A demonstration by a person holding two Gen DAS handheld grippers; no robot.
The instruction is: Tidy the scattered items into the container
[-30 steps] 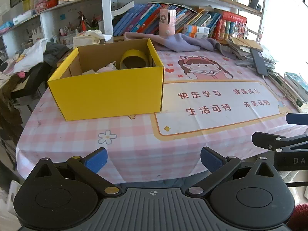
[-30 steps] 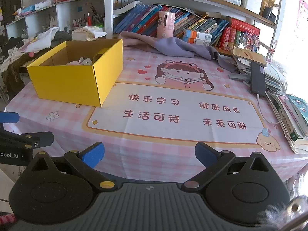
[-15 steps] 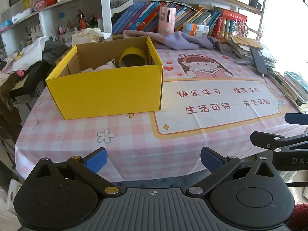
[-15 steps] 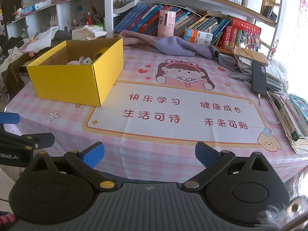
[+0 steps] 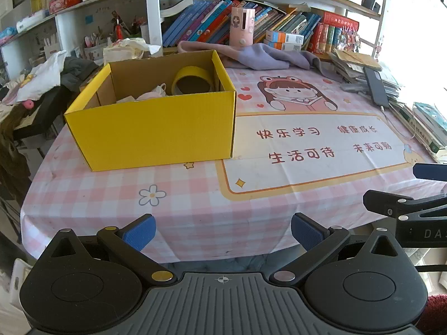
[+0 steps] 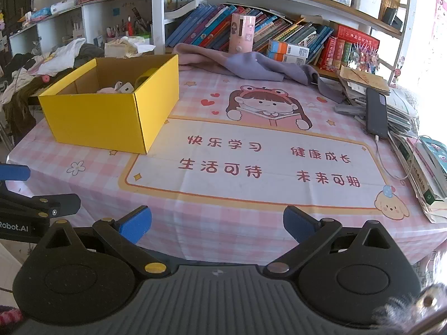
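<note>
A yellow cardboard box [image 5: 156,131] is seen standing on the left part of a table covered by a pink checked tablecloth [image 5: 195,203] printed with a cartoon girl and red Chinese characters. Inside the box, a roll of yellow tape [image 5: 192,79] is propped upright against the far wall, and pale crumpled items [image 5: 151,95] lie beside it; in the right wrist view a small white object [image 6: 125,87] is also glimpsed there, too small to be identified. The printed part of the cloth is shown bare.

The left gripper [image 5: 222,231] is held off the near table edge, its blue-padded jaws spread wide with nothing between them. The right gripper [image 6: 216,224] is held likewise, jaws wide and empty, just to the left gripper's right.

At the back, a purple-grey cloth [image 6: 251,64] is draped before a bookshelf [image 6: 279,30], with a pink cylindrical container [image 6: 242,32] upright behind it. A black phone [image 6: 376,113] is laid on stacked books [image 6: 421,164] at the right.
</note>
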